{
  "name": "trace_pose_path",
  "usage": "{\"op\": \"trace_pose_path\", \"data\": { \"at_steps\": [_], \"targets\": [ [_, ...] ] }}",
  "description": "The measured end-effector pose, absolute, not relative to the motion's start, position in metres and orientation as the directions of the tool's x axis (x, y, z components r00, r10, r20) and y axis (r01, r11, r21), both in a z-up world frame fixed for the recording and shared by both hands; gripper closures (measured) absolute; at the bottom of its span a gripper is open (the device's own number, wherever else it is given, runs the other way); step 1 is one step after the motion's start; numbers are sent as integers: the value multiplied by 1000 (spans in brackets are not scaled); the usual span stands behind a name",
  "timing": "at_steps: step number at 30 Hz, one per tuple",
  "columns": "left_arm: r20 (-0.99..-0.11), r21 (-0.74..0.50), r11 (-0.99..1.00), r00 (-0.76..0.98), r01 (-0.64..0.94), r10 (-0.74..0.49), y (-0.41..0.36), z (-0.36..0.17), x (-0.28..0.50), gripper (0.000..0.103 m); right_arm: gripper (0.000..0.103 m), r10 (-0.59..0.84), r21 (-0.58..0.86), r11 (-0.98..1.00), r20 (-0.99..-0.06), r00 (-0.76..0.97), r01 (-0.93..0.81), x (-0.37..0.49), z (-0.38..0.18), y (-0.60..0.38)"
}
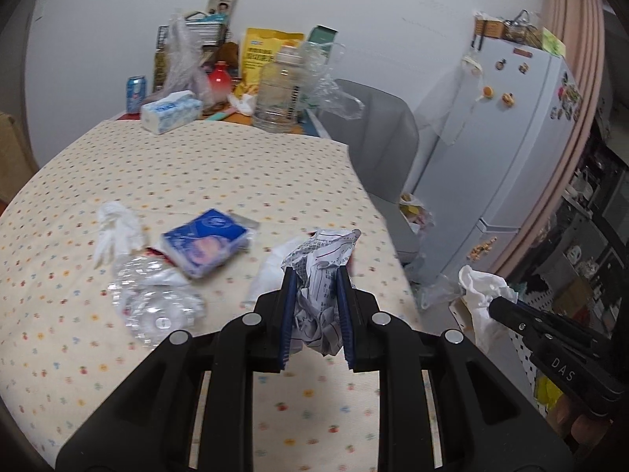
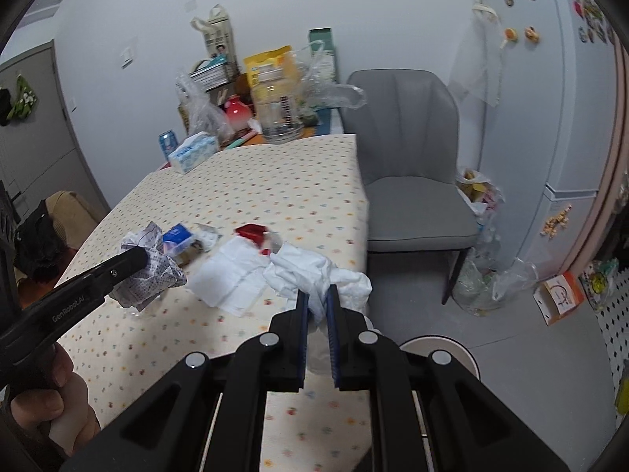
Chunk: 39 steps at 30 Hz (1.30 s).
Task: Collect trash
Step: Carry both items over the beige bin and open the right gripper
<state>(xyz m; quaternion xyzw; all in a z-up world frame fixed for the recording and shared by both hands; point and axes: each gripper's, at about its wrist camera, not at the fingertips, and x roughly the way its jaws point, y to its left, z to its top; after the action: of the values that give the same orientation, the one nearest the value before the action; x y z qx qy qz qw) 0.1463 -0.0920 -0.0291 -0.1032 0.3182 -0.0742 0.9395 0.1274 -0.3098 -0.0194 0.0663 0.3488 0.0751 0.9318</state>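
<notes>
Grippers, both loaded: left gripper [image 1: 316, 275] clamps crumpled printed paper wad [image 1: 322, 271], right gripper [image 2: 317, 295] pinches white tissue clump [image 2: 314, 275] nearer the table's [image 2: 275, 181] chair-side edge.

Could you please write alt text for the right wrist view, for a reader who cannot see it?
The right tool is shut on a crumpled white tissue near the edge of a dotted tablecloth. At left, the left tool grips a crumpled printed paper. A flat white napkin, a blue tissue pack and a red wrapper lie on the table; a grey chair stands behind.
</notes>
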Motion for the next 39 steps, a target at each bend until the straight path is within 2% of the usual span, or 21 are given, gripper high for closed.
{"op": "trace_pose_path", "data": {
  "at_steps": [17, 27, 30, 31, 32, 33, 39],
  "targets": [
    [-612, -229, 951, 729, 208, -307, -222, -47, 187, 82, 93, 76, 221, 970, -673, 736, 103, 126, -65, -424],
    [-645, -235, 948, 695, 216, -318, -254, -68, 212, 82, 93, 58, 245, 955, -704, 708, 166, 146, -107, -464],
    [-654, -238, 946, 684, 218, -322, -256, -73, 218, 82, 87, 73, 272, 946, -708, 702, 177, 162, -121, -477],
    [-657, -238, 946, 681, 219, -323, -258, -73, 220, 82, 76, 86, 287, 941, -712, 697, 178, 166, -126, -481],
    [-660, -237, 946, 678, 219, -323, -260, -75, 222, 82, 56, 80, 291, 938, -711, 699, 189, 168, -130, -485],
    [-663, -236, 946, 675, 220, -323, -261, -75, 224, 82, 50, 69, 289, 936, -707, 704, 199, 168, -131, -488],
    [-688, -242, 938, 638, 248, -346, -279, -85, 233, 82, 48, 54, 314, 917, -710, 703, 247, 155, -139, -507]
  ]
}}
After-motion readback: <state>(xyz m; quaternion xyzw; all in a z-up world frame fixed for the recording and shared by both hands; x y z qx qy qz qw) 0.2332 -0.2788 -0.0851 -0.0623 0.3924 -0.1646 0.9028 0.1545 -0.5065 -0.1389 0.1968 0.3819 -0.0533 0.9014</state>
